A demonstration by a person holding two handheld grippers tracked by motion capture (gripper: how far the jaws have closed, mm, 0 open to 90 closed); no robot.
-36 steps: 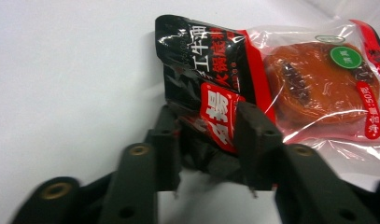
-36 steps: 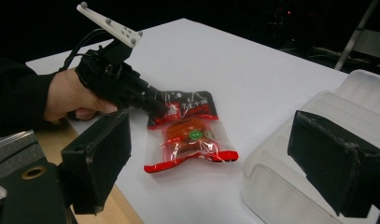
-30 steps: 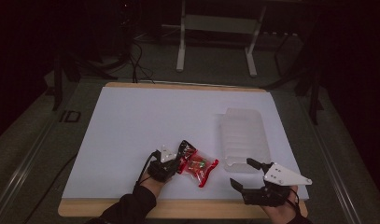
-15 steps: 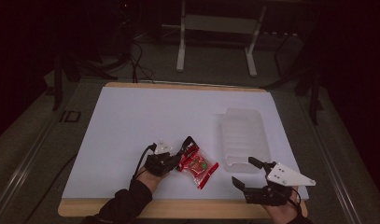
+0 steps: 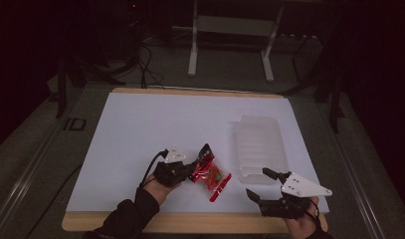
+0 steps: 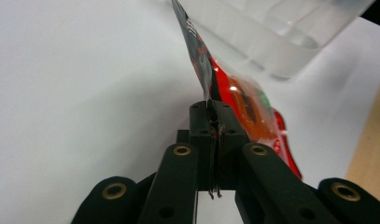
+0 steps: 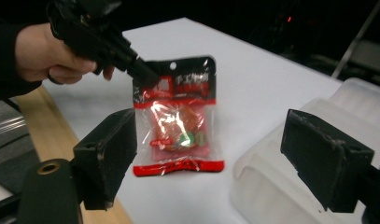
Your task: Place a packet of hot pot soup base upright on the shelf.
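A clear snack packet point(image 5: 210, 175) with a black top, red bands and orange contents hangs tilted just over the white mat. My left gripper point(image 5: 194, 172) is shut on the packet's top edge, and the left gripper view shows the thin film pinched between the closed pads point(image 6: 211, 109). In the right gripper view the packet point(image 7: 178, 122) faces me upright, with the left gripper point(image 7: 140, 70) gripping its upper left corner. My right gripper point(image 5: 257, 182) stands open near the front right edge. Its jaws have just been closing a little, with nothing between them point(image 7: 215, 151).
A clear ribbed plastic tray point(image 5: 259, 144) lies on the right of the white mat point(image 5: 165, 124), just beyond the right gripper. The wooden table edge point(image 5: 190, 222) runs along the front. Dark floor, cables and a metal stand lie beyond the table.
The left gripper has risen and drawn the packet up off the mat by its top edge. The right hand has stayed in place.
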